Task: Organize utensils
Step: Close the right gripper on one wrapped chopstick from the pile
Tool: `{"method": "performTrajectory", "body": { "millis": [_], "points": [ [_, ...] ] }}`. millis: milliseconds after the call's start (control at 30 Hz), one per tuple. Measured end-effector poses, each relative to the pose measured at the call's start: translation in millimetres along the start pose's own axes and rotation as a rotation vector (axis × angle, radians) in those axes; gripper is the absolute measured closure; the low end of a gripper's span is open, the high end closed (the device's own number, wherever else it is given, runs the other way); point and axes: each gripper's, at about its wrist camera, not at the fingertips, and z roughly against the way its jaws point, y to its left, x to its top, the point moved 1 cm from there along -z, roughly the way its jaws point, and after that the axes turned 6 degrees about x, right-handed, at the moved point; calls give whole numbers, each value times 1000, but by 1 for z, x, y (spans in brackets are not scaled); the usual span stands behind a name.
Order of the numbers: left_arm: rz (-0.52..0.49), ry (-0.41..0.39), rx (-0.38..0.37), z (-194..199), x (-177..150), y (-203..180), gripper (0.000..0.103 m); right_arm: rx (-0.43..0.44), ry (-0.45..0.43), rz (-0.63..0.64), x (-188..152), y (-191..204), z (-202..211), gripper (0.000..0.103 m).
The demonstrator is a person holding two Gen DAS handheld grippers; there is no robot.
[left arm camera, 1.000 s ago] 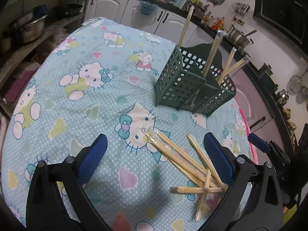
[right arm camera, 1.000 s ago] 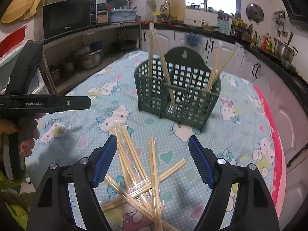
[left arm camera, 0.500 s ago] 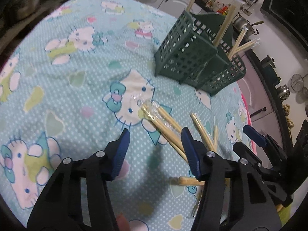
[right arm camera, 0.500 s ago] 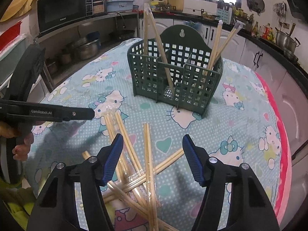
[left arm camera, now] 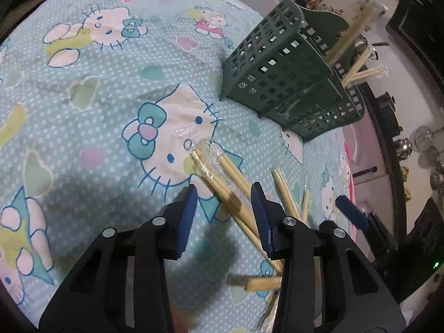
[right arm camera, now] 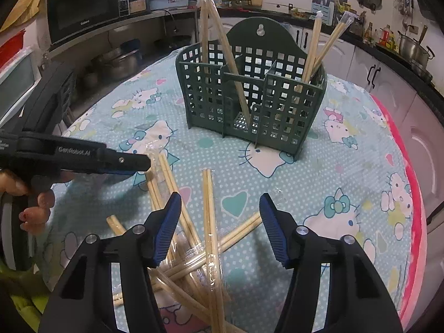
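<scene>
A dark green slotted utensil holder [right arm camera: 251, 94] stands on the Hello Kitty tablecloth [right arm camera: 347, 183], with several plastic-wrapped chopstick pairs [right arm camera: 322, 47] upright in it. It also shows in the left wrist view [left arm camera: 288, 83]. More wrapped chopstick pairs [right arm camera: 209, 222] lie crossed in a loose pile on the cloth. My left gripper [left arm camera: 224, 208] is low over one wrapped pair [left arm camera: 219, 174], its jaws partly closed on either side of it, not gripping. My right gripper [right arm camera: 220, 219] is open above the pile.
Kitchen counters ring the table: a microwave [right arm camera: 83, 8] and pots [right arm camera: 122, 61] at the left, white cabinets [right arm camera: 383, 80] and a steel pot [right arm camera: 413, 47] at the right. The table's pink edge [right arm camera: 413, 194] runs along the right.
My left gripper has dropped and moved forward to the chopsticks on the cloth, and its jaws have narrowed around one pair. My right gripper has moved slightly closer to the pile.
</scene>
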Motion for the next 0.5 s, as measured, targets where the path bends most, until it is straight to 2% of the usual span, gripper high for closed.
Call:
{"method": "performTrajectory", "body": {
  "millis": [500],
  "points": [
    [87,23,-21,-8,10,18,86,92,115,-83,16,-12,-40,60]
  ]
}}
